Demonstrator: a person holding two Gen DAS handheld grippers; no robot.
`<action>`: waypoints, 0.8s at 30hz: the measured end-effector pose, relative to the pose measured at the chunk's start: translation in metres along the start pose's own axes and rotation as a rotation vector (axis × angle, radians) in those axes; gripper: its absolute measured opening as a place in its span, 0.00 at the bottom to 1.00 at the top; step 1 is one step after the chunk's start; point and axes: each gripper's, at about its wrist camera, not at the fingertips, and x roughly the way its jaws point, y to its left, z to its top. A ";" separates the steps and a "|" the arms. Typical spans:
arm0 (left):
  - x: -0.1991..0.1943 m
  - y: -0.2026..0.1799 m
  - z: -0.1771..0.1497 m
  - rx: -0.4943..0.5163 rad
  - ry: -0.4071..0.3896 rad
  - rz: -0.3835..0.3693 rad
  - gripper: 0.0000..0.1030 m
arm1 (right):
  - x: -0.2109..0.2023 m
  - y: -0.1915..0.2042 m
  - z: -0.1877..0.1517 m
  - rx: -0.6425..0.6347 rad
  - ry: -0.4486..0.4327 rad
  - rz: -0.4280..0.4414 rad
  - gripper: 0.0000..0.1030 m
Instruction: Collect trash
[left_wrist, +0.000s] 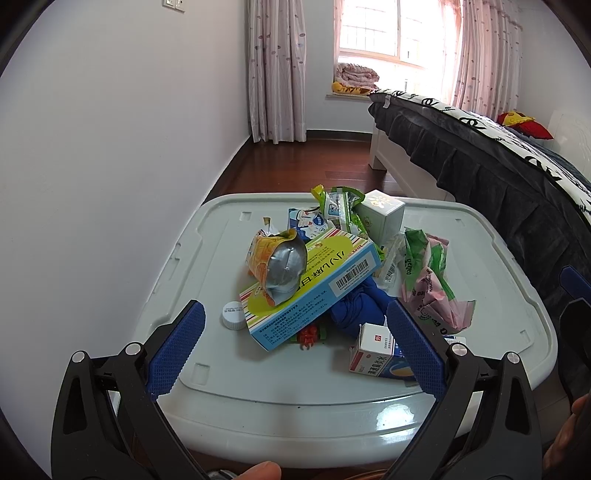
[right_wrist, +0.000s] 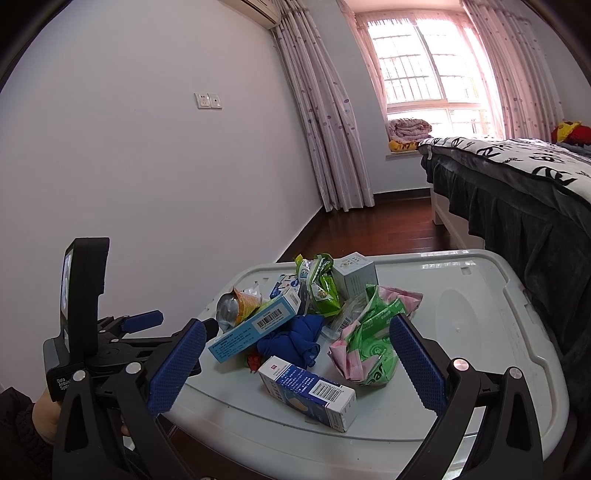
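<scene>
Trash (left_wrist: 314, 280) lies heaped on the grey plastic lid (left_wrist: 207, 384) that serves as your bench, beside the bed (left_wrist: 498, 173). No bin or bag shows in either view, so you cannot tell where the items are to go.

Both tools are empty. The left tongs (left_wrist: 295, 343) stand with blades wide apart, low over the near edge of the bench. The right tongs (right_wrist: 297, 363) are likewise spread, framing the near side of the heap.

Hazards, judged from the present layout:

1. Stack collapse. The long yellow-and-blue box (left_wrist: 314, 284) rests tilted on the blue cloth (left_wrist: 354, 310), and the foil pouch (left_wrist: 280, 266) sits on top of it. If you pull the cloth or the box first, expect the pouch to slide off.
2. Rolling parts. The white cap (left_wrist: 233, 314) lies loose just beside the box's lower end. A nudge from a blade may send it toward the bench edge and onto the floor.
3. Crushing or slipping. The pink-and-green wrapper (right_wrist: 369, 339) is crumpled and thin; a grip on one fold may tear it or let it slip. The small carton (right_wrist: 310, 391) is rigid; grip it across its narrow faces.
4. Double pickup. Items touch or overlap, so closing wide blades in the heap may catch two things and drop one.
5. Tool collision. Both tongs point at the same heap from close together; work one side at a time.

A small red-and-green object (left_wrist: 308, 334) under the box is too hidden to identify.
</scene>
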 end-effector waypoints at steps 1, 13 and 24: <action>0.000 0.000 0.000 -0.001 -0.001 0.001 0.93 | 0.000 0.000 0.000 0.001 0.000 0.000 0.95; 0.000 -0.001 0.000 0.001 -0.003 0.001 0.93 | 0.001 0.000 0.000 -0.001 0.001 0.000 0.95; 0.000 0.000 0.000 0.001 -0.001 0.001 0.93 | 0.002 0.001 -0.001 -0.004 0.003 0.002 0.95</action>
